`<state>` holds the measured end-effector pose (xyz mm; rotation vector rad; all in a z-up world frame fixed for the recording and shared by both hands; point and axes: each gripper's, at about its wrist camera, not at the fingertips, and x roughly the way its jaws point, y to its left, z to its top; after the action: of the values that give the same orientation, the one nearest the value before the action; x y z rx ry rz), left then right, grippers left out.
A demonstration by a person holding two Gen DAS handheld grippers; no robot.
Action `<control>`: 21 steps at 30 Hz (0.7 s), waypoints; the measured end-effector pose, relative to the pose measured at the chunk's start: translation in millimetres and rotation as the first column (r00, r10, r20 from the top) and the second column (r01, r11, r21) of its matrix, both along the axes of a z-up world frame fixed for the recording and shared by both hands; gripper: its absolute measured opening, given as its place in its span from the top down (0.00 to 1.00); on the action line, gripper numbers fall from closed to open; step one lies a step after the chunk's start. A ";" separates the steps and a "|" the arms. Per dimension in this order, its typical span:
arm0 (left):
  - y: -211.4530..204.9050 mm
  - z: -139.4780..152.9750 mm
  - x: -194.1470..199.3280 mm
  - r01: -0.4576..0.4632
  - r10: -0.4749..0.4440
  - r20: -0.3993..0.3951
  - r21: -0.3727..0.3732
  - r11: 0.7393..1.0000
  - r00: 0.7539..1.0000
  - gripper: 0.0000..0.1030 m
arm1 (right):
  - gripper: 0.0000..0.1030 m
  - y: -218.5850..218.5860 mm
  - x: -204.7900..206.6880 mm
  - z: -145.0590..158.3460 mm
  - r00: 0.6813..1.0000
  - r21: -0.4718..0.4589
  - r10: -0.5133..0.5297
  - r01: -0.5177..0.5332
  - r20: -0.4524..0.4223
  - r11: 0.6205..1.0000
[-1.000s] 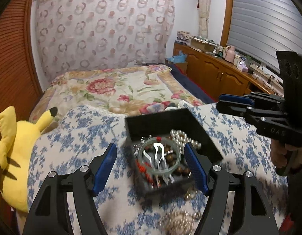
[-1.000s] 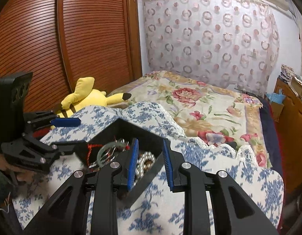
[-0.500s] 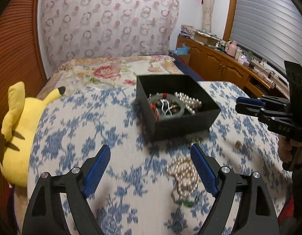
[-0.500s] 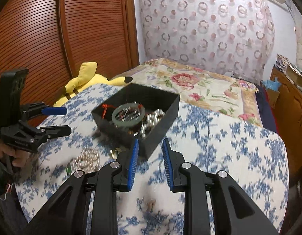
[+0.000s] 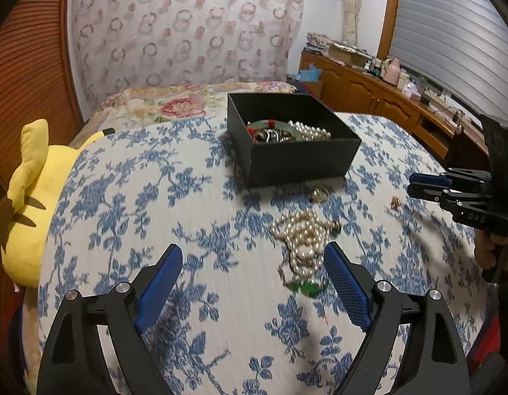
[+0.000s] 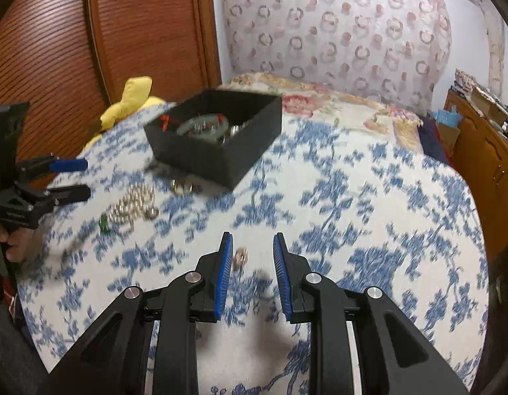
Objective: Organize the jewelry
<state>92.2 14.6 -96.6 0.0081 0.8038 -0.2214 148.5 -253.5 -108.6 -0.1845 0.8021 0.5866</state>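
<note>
A black open box [image 5: 296,161] on the blue-flowered table holds a green bangle [image 5: 270,124], pearls and other jewelry; it also shows in the right wrist view [image 6: 201,158]. A pearl necklace [image 5: 303,233] with a green clasp lies in front of it, just beyond my open, empty left gripper [image 5: 254,263]. A gold trinket [image 5: 321,193] sits by the box. A small gold ring [image 6: 241,257] lies between the pads of my right gripper [image 6: 252,247], which is open and empty above it.
A yellow plush toy [image 5: 30,197] hangs at the table's left edge. A flowered bed [image 5: 175,105] lies beyond the table. A wooden cabinet [image 5: 385,95] with clutter stands at the right. A wooden sliding door [image 6: 106,39] is on the left.
Both grippers have pulled back from the box toward the table's near side. The right gripper now hovers over the small gold ring, its jaws a little wider. The left one is near the pearl necklace.
</note>
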 end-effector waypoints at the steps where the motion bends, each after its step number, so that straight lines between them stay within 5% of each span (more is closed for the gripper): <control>1: -1.3 -1.7 -0.3 0.003 -0.003 -0.007 0.005 1.000 1.000 0.13 | 0.73 1.6 0.0 -2.1 1.000 -0.009 0.007 -0.007 -0.005 1.000; 9: -13.3 -14.9 2.4 0.057 -0.053 -0.065 0.062 0.996 0.996 0.11 | 0.73 20.2 2.9 -15.1 0.999 -0.078 0.037 -0.038 -0.023 0.996; 12: -16.1 -17.9 3.4 0.064 -0.059 -0.075 0.069 0.996 0.995 0.11 | 0.85 20.6 5.0 -17.3 0.999 -0.088 0.034 -0.036 -0.022 0.995; 21: -27.8 -16.7 0.7 0.102 -0.097 -0.067 0.069 0.992 0.993 0.12 | 0.87 18.4 5.4 -17.7 0.999 -0.083 0.034 -0.036 -0.022 0.996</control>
<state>92.9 -13.3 -113.3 0.1099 0.8757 -0.2877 153.9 -235.1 -126.2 -0.2695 0.8450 0.5892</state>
